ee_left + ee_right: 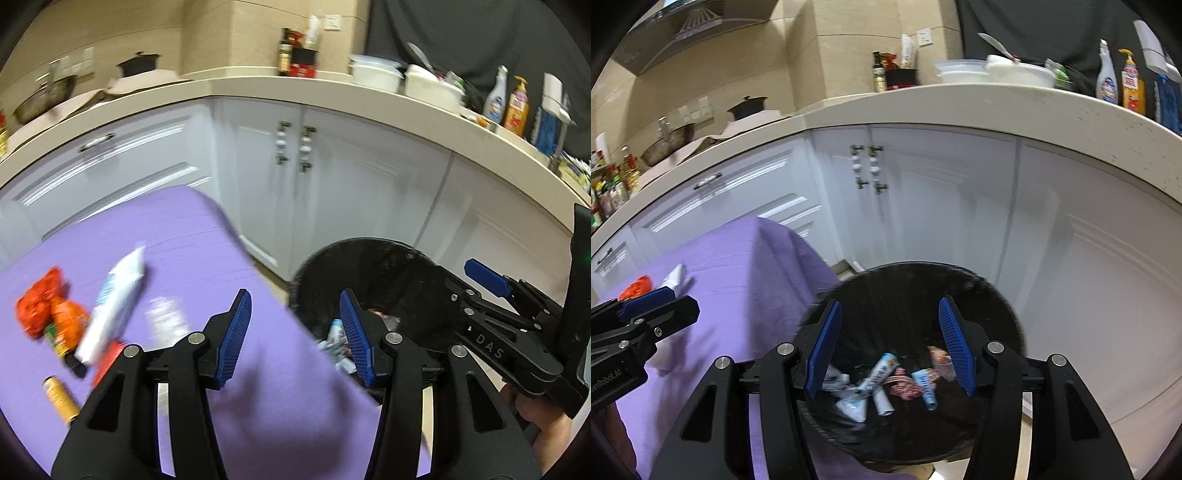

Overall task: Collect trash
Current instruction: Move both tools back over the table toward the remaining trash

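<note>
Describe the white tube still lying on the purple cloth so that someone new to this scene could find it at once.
Start at the purple cloth covering the table in front of the white cabinets. Near its left side lies a cluster of trash. The white tube is the longest piece there, lying slantwise just right of the crumpled red-orange wrapper, and the only white item among red and yellow ones.

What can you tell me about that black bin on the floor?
The bin is round and black, apparently lined with a dark bag, and stands upright and open-topped on the floor beside the purple cloth, in front of white cabinet doors. At its bottom lie several discarded items: small white-and-blue tubes or wrappers and a pinkish crumpled piece. The right gripper hovers over its mouth, jaws apart and empty, touching nothing.
</note>
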A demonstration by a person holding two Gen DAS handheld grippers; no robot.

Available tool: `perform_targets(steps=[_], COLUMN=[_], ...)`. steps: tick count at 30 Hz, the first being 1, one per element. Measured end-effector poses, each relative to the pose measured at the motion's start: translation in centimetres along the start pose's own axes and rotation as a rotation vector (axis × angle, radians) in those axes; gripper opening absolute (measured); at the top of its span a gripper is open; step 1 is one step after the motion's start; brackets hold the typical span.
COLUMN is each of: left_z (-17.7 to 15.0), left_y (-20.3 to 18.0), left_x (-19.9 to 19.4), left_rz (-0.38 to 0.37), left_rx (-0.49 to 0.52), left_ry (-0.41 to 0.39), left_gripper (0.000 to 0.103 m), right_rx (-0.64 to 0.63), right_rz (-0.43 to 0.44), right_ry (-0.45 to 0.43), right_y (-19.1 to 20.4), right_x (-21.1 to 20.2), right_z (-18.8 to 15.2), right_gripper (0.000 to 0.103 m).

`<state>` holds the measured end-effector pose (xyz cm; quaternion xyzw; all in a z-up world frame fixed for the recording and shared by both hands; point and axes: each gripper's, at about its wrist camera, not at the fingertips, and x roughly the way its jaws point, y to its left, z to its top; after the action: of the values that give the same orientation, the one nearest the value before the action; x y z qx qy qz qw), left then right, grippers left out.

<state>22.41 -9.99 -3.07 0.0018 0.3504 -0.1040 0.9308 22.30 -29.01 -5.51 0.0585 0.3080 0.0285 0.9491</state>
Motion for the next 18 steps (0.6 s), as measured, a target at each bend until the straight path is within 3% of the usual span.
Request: perform_targets(steps=[18], left_z=[-5.7], left_y=[15.5], left_x=[-8.6], left_rz=[0.257], left_rx=[-0.238], left_ry=[-0.023], left_gripper=[0.05], right_rx=[-0.173], right_rz=[0.209], right_ry=[0.036], right_y=[14.0], right_x=[-0.4], right_z=[-1.4], right_gripper=[0.057])
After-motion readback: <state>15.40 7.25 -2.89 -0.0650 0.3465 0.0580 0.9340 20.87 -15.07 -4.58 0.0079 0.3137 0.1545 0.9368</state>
